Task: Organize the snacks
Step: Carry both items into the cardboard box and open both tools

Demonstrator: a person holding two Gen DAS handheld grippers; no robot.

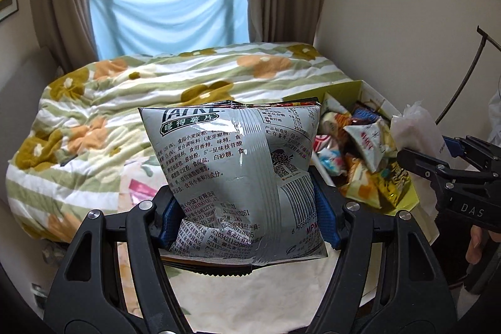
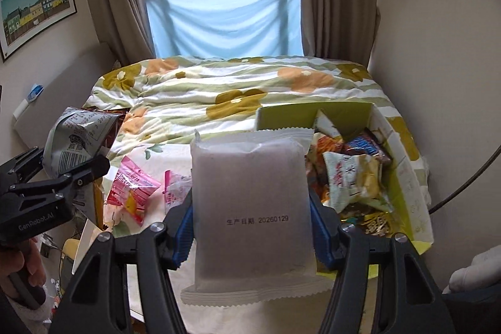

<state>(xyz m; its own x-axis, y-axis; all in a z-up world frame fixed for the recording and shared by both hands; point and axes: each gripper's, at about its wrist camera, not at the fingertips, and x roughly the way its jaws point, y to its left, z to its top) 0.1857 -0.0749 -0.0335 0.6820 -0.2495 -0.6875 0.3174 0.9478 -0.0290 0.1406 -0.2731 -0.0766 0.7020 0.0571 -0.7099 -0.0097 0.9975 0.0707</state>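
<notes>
Left hand-held gripper [image 1: 250, 205] pinching light, crushable silver chip bag [image 1: 238, 165]; right hand-held gripper [image 2: 252, 227] pinching soft white packet [image 2: 250, 208] at mid-sides.

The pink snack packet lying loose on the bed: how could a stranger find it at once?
Start from the flowered quilt on the bed, then look to the left of the yellow-green snack box. The pink snack packet lies there outside the box, on the cover. Beside a paler pink-and-white packet, it alone is bright pink.

Right gripper [image 2: 252, 227] jaws clamping white packet [image 2: 250, 208], snack box [image 2: 404, 177] beside, floral bed [image 2: 235, 89]
</notes>
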